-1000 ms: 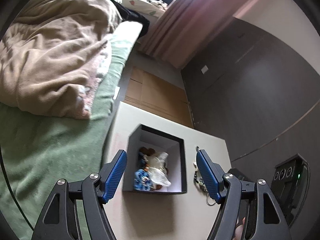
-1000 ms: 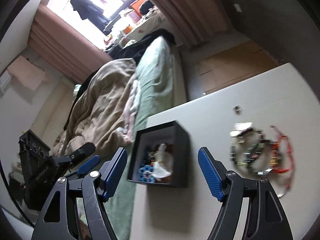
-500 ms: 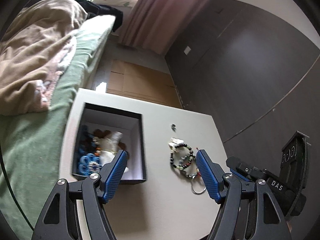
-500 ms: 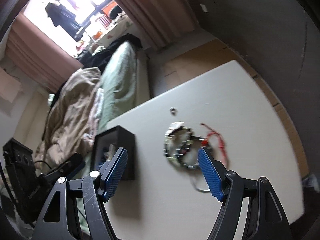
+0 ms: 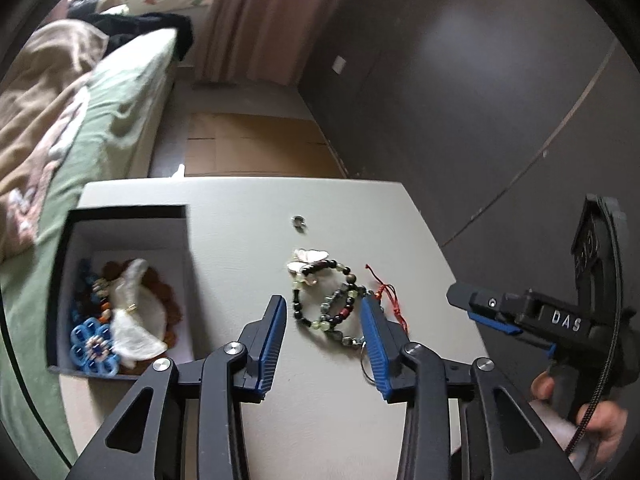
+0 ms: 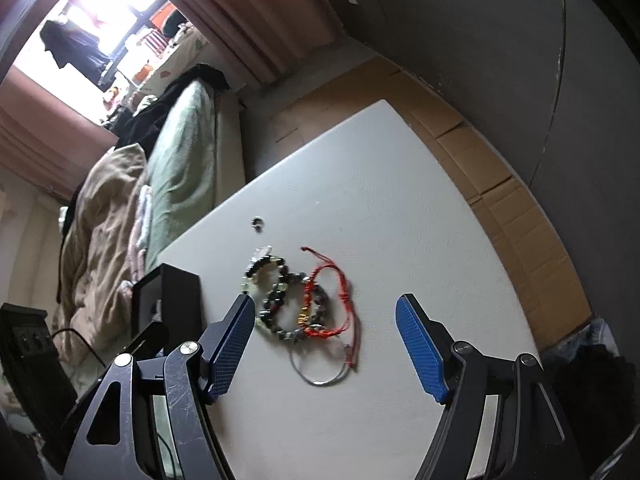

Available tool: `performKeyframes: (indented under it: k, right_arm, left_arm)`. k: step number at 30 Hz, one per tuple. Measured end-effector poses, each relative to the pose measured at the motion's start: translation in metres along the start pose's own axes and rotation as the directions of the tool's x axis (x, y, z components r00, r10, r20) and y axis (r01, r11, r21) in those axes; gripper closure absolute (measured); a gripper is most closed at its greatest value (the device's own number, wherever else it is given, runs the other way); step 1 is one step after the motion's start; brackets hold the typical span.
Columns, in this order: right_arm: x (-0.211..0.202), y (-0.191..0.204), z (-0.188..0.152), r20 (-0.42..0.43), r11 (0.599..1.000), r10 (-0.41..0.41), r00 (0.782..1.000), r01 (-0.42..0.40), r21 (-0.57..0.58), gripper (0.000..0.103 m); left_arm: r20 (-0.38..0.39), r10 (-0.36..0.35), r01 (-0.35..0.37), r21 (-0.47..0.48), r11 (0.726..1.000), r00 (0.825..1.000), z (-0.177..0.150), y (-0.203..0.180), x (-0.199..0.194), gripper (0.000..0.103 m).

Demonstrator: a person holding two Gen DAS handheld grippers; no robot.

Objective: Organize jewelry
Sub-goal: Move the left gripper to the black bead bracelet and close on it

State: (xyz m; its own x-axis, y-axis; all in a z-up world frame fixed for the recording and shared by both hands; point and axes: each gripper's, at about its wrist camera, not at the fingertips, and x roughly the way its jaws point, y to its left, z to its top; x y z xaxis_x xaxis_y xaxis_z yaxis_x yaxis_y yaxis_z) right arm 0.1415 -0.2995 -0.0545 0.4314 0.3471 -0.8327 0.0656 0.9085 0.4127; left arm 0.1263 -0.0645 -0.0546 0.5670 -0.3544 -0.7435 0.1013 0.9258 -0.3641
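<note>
Since the earlier frames both claws swung from the box [image 5: 120,216], now centre-left, onto one jewelry cluster [image 5: 328,300] mid-counter [image 5: 240,208]: two beaded bracelets, one red cord. Left claw [image 5: 324,312] is closing, bracelets between; right claw [image 6: 324,336] stands wide, gripping nothing.
</note>
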Motion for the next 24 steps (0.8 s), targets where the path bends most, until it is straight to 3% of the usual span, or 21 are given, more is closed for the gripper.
performKeyframes:
  k: [3,7,13,17,24]
  right_arm:
    - [0.004,-0.006,0.005,-0.021,1.0,-0.004,1.0,0.004,0.017,0.029]
    - [0.005,-0.014,0.012,-0.022,0.999,0.001,1.0,0.0,0.039,0.03]
    - [0.009,-0.021,0.022,-0.028,0.998,-0.009,1.0,0.01,0.063,0.03]
    - [0.012,-0.024,0.027,-0.029,0.998,-0.027,0.999,0.029,0.06,0.03]
    - [0.02,-0.02,0.031,-0.041,0.998,-0.036,0.999,0.038,0.048,0.03]
  left_arm:
    - [-0.014,-0.004,0.005,0.05,0.999,1.0,0.0,-0.01,0.013,0.063]
    - [-0.055,0.003,0.002,0.094,0.996,0.998,-0.001,-0.019,0.035,0.074]
    - [-0.109,0.028,-0.011,0.16,0.987,0.994,-0.007,-0.031,0.065,0.077]
    - [-0.115,0.09,-0.061,0.233,0.971,0.989,-0.011,-0.039,0.078,0.078]
    - [-0.15,0.103,-0.057,0.285,0.957,0.983,-0.014,-0.043,0.094,0.083]
